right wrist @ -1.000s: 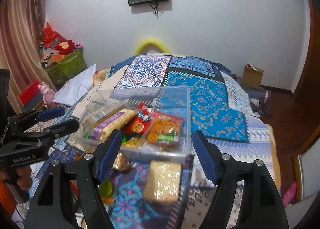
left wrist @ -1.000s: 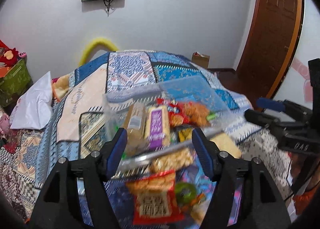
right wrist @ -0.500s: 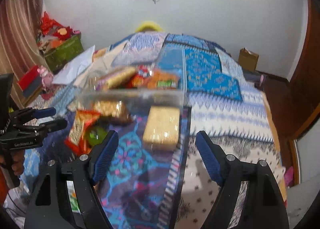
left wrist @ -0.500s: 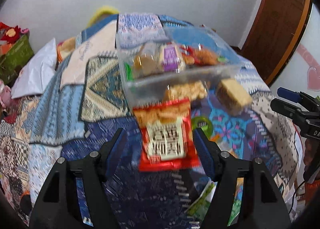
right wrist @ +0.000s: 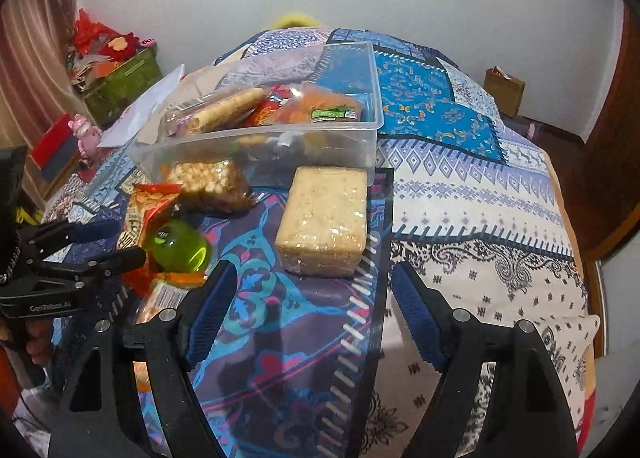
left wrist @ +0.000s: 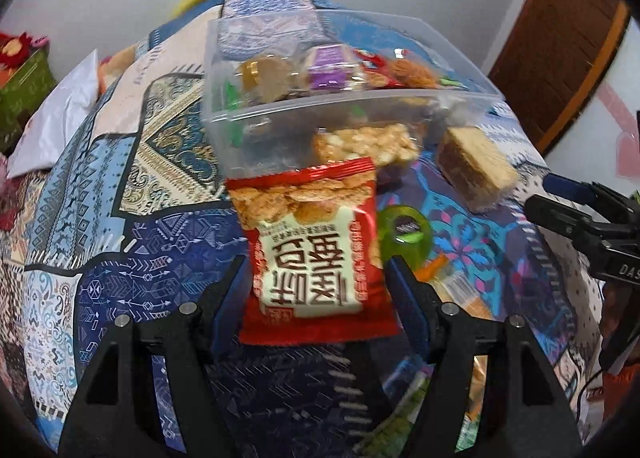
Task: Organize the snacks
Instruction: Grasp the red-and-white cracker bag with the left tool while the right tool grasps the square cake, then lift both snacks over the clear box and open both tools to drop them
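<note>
Lowering both grippers, I now frame the red crisp packet (left wrist: 316, 254) at centre with the left gripper (left wrist: 316, 290) and the pale wrapped cake block (right wrist: 324, 220) with the right gripper (right wrist: 310, 298), jaws parted, grasping nothing yet.

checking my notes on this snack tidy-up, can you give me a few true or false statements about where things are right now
1. The clear box already has snacks in it. True.
2. The red snack bag lies inside the box. False: it lies on the bedspread in front of the box, between the open fingers of the left tool.
3. The right tool is holding the pale wrapped block. False: its fingers are open and empty, with the block lying just ahead of them.
4. A green round thing lies on the bedspread beside the red bag. True.
5. The box has a lid on. False: its top is open.
</note>
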The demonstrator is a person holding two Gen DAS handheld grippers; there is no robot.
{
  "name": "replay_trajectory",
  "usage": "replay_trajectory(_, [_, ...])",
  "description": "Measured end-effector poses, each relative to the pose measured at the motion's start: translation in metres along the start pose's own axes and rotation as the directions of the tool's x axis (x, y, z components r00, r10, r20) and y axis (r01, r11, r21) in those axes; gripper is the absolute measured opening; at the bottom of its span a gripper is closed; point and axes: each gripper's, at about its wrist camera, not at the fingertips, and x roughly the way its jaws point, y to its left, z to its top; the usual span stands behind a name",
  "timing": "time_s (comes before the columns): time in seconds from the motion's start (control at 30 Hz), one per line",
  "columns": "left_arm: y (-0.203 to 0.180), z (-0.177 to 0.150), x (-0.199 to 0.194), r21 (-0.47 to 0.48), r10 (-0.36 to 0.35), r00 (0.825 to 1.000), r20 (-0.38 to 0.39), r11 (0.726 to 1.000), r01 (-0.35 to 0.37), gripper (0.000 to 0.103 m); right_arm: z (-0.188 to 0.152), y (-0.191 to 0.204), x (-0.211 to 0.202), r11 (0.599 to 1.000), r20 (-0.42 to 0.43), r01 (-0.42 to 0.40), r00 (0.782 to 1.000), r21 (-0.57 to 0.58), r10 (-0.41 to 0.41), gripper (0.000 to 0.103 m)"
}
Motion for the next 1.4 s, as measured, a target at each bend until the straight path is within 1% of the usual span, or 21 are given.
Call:
replay_trajectory(0.1, [0.007, 0.0, 0.0, -0.025, -0.028, 1.0, 0.008, 0.999, 0.028, 0.07, 0.005, -0.001, 0.008, 1.0, -0.006, -0.004, 1.0, 0.004, 0.004, 0.077])
replay_trajectory(0.2, [0.006, 0.0, 0.005, -0.015, -0.021, 1.0, 0.002, 1.0, 0.021, 0.072, 0.01, -0.002, 0.018, 1.0, -0.019, 0.0, 1.0, 0.002, 0.0, 0.077])
replay_trajectory(0.3, [0.006, 0.003, 0.01, -0.022, -0.024, 1.0, -0.002, 0.999, 0.024, 0.072, 0.013, -0.002, 0.032, 1.0, -0.047, -0.017, 0.999, 0.02, 0.018, 0.077])
replay_trajectory(0.4, [0.007, 0.006, 0.016, -0.033, -0.018, 1.0, -0.004, 0.999, 0.018, 0.072, 0.015, -0.001, 0.042, 1.0, -0.062, -0.015, 0.998, 0.021, 0.016, 0.077])
replay_trajectory(0.5, [0.008, 0.007, 0.023, -0.05, -0.02, 1.0, -0.01, 0.999, 0.019, 0.072, 0.016, 0.001, 0.047, 1.0, -0.062, -0.002, 0.998, 0.018, 0.003, 0.077])
replay_trajectory(0.53, [0.009, 0.007, 0.024, -0.052, -0.018, 1.0, -0.007, 0.999, 0.017, 0.071, 0.016, 0.001, 0.046, 1.0, -0.054, 0.006, 0.999, 0.015, -0.005, 0.075])
replay_trajectory(0.57, [0.009, 0.008, 0.024, -0.051, -0.016, 1.0, -0.004, 0.999, 0.016, 0.071, 0.016, 0.002, 0.046, 1.0, -0.044, 0.017, 0.999, 0.008, -0.016, 0.066])
replay_trajectory(0.63, [0.008, 0.007, 0.024, -0.036, -0.011, 1.0, 0.003, 0.999, 0.011, 0.07, 0.017, 0.003, 0.045, 1.0, -0.044, 0.031, 0.999, 0.0, -0.031, 0.055])
replay_trajectory(0.73, [0.007, 0.006, 0.023, -0.022, -0.003, 1.0, 0.008, 1.0, 0.003, 0.068, 0.017, 0.0, 0.043, 1.0, -0.041, 0.018, 0.999, 0.006, -0.018, 0.054])
replay_trajectory(0.83, [0.007, 0.003, 0.019, -0.026, -0.02, 1.0, 0.003, 0.999, 0.02, 0.067, 0.014, 0.0, 0.039, 1.0, -0.039, 0.006, 0.999, 0.011, -0.006, 0.054])
replay_trajectory(1.0, [0.006, -0.004, 0.005, -0.024, -0.027, 0.999, 0.019, 0.999, 0.027, 0.067, 0.008, 0.006, 0.026, 1.0, -0.021, 0.013, 1.0, -0.006, -0.013, 0.053])
replay_trajectory(1.2, [0.004, -0.005, -0.021, -0.014, -0.018, 0.998, 0.067, 1.0, 0.019, 0.067, 0.007, 0.014, 0.007, 0.999, 0.017, 0.026, 1.0, -0.038, -0.025, 0.052])
replay_trajectory(1.4, [0.005, -0.001, -0.048, -0.02, -0.016, 0.992, 0.122, 1.0, 0.018, 0.067, 0.011, 0.02, -0.015, 0.999, 0.071, 0.007, 0.997, -0.039, -0.004, 0.052])
